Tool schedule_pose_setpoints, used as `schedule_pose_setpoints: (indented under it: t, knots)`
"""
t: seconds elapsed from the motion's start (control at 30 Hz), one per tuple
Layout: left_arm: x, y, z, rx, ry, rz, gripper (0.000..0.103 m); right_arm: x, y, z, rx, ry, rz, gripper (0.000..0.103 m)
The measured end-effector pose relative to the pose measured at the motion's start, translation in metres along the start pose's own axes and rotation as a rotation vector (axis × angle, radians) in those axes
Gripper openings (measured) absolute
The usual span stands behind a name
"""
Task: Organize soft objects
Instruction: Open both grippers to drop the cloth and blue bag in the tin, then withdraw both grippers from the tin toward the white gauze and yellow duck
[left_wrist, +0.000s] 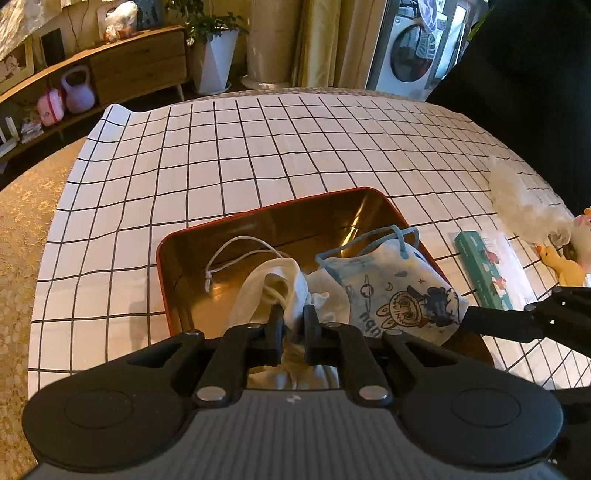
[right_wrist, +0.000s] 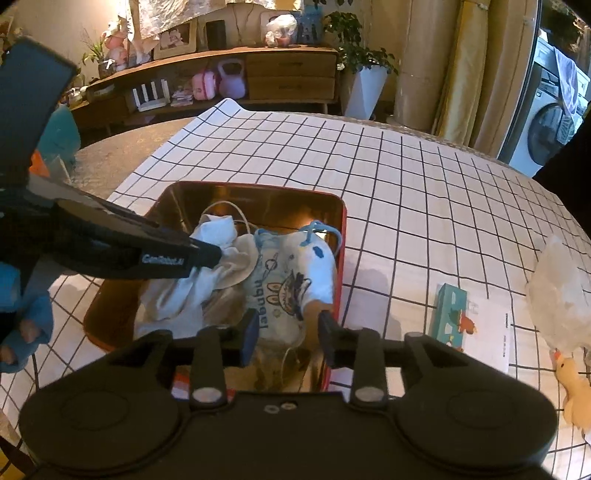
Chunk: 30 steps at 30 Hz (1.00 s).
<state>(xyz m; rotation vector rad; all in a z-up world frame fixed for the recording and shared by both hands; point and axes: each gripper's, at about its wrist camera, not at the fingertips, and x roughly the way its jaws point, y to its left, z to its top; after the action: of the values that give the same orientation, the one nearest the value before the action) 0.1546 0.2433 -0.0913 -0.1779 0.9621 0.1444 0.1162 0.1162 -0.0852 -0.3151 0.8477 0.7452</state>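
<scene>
A red-rimmed metal tin (left_wrist: 170, 243) (right_wrist: 341, 225) sits on the checked cloth and holds soft things. My left gripper (left_wrist: 294, 317) is shut on a white cloth pouch (left_wrist: 273, 284) with a white cord, inside the tin; it shows from the side in the right wrist view (right_wrist: 207, 254), pinching the white pouch (right_wrist: 218, 229). A cartoon-print drawstring bag (left_wrist: 402, 291) (right_wrist: 291, 280) with blue cords lies beside it in the tin. My right gripper (right_wrist: 286, 328) is open, its fingers either side of the print bag's near end.
A teal box on a paper sheet (left_wrist: 487, 262) (right_wrist: 452, 314) lies right of the tin. A white fluffy toy (left_wrist: 524, 199) (right_wrist: 561, 299) and a yellow duck (left_wrist: 561, 262) (right_wrist: 572, 384) sit at the right edge. The checked cloth (left_wrist: 258, 147) covers the table.
</scene>
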Motion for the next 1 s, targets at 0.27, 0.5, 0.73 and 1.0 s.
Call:
schedule_pose_setpoints:
  t: [0.27,0.5,0.73,1.0]
  knots:
    - [-0.011,-0.002,-0.001,-0.018,-0.010,-0.010,0.051,-0.017,0.002,-0.002,-0.001,-0.031,0.022,0.052]
    - [-0.030,-0.006,-0.003,-0.031,-0.045,0.000,0.059,-0.034,0.000,-0.005,0.006,-0.060,0.029,0.056]
    - [-0.054,-0.015,-0.005,-0.021,-0.081,0.005,0.059,-0.061,-0.005,-0.009,0.014,-0.104,0.040,0.066]
    - [-0.085,-0.037,-0.012,0.000,-0.136,-0.033,0.069,-0.096,-0.016,-0.018,0.036,-0.157,0.059,0.076]
